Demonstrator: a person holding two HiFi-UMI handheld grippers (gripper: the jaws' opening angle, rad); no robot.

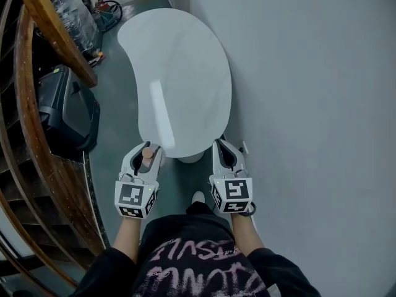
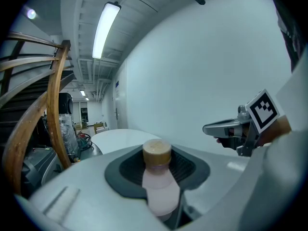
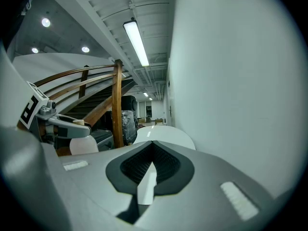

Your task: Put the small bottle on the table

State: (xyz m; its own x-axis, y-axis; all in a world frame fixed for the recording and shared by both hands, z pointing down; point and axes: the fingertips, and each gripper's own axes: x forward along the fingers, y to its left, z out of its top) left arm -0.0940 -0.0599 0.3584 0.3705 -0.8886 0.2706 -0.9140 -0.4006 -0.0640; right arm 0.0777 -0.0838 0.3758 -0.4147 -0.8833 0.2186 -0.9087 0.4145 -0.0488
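the bottle (image 2: 159, 189) is clamped between the jaws of the left tongs (image 1: 147, 152), cap up, its long axis roughly upright. the table (image 1: 179, 73) lies straight ahead, its near edge just past the jaw tips, so the bottle looks not yet over the top. the right tongs (image 3: 150, 165) are level alongside, jaws closed on nothing

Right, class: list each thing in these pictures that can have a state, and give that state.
small bottle, capped, held upright, not yet set down
left hand-held gripper, shut on the small bottle
right hand-held gripper, shut, holding nothing
table, small bottle not on it
ceiling strip light, switched on
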